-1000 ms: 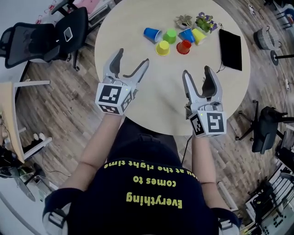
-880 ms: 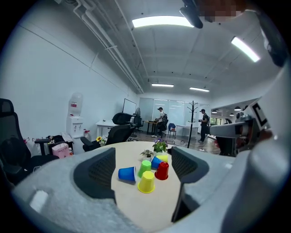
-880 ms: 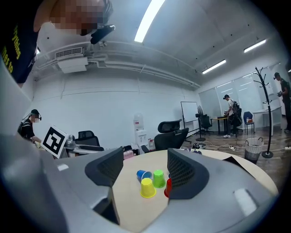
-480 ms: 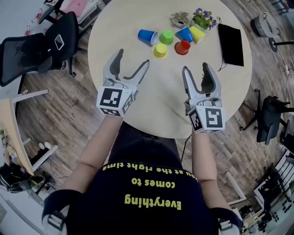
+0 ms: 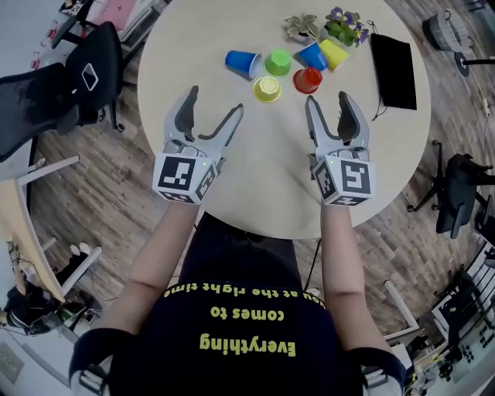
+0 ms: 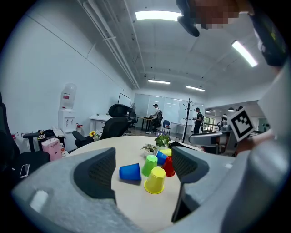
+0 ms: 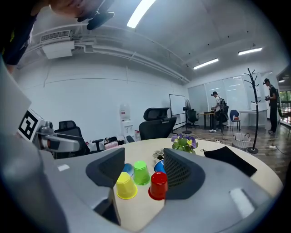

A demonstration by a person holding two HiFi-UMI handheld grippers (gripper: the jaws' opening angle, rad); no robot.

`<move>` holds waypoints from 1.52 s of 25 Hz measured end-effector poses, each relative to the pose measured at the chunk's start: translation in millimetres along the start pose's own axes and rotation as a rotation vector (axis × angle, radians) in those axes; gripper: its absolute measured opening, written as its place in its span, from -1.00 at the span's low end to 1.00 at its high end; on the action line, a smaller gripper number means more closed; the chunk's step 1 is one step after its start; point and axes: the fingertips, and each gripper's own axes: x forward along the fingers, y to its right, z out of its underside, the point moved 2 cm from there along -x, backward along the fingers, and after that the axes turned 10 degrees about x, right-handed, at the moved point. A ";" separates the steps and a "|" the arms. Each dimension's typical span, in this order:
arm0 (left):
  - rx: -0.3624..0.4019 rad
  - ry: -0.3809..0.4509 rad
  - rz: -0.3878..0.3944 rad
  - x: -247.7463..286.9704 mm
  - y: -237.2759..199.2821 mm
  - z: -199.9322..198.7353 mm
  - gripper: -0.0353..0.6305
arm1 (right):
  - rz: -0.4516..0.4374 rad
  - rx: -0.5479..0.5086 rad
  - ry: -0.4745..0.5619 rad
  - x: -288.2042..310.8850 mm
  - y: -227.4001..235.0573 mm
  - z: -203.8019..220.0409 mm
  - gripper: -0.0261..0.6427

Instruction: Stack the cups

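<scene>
- Standing off the table's left edge is a black office chair (image 5: 42,100), beside the round table (image 5: 255,170).
- Left gripper (image 5: 214,102) hangs over the near half of the table, its jaws spread wide and released, gripping nothing.
- All 6 cups sit in a cluster on the far half of the table, well ahead of both grippers.
- Blue cup (image 5: 242,63) lies on its side, leftmost of the cluster.
- Yellow cup (image 5: 267,88) stands mouth down, nearest the grippers, with the green cup (image 5: 278,62) mouth down just behind it.
- Red cup (image 5: 308,79) stands mouth down to the right of the yellow cup.
- Second blue cup (image 5: 313,56) and second yellow cup (image 5: 334,53) lie tipped over, side by side, just behind the red cup.
- Right gripper (image 5: 327,99) hangs with its tips near the red cup; its jaws have just been closing slightly but stand wide, released, with nothing between the pads.
- Potted plant (image 5: 301,26) and flowering plant (image 5: 343,23) sit at the far rim.
- Black case (image 5: 393,69) lies flat on the right.
</scene>
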 end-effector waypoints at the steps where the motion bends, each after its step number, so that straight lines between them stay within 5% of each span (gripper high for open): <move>1: -0.001 -0.003 0.001 1.2 -1.0 1.4 0.27 | 0.007 0.004 -0.006 5.9 3.9 4.0 -0.09; 21: -0.025 -0.046 -0.023 4.8 -13.2 22.3 0.27 | 0.151 -0.142 -0.159 93.1 54.0 91.0 -0.12; 38: -0.019 -0.026 -0.027 -3.1 -14.1 15.4 0.27 | 0.115 -0.200 -0.083 55.7 29.8 53.7 -0.25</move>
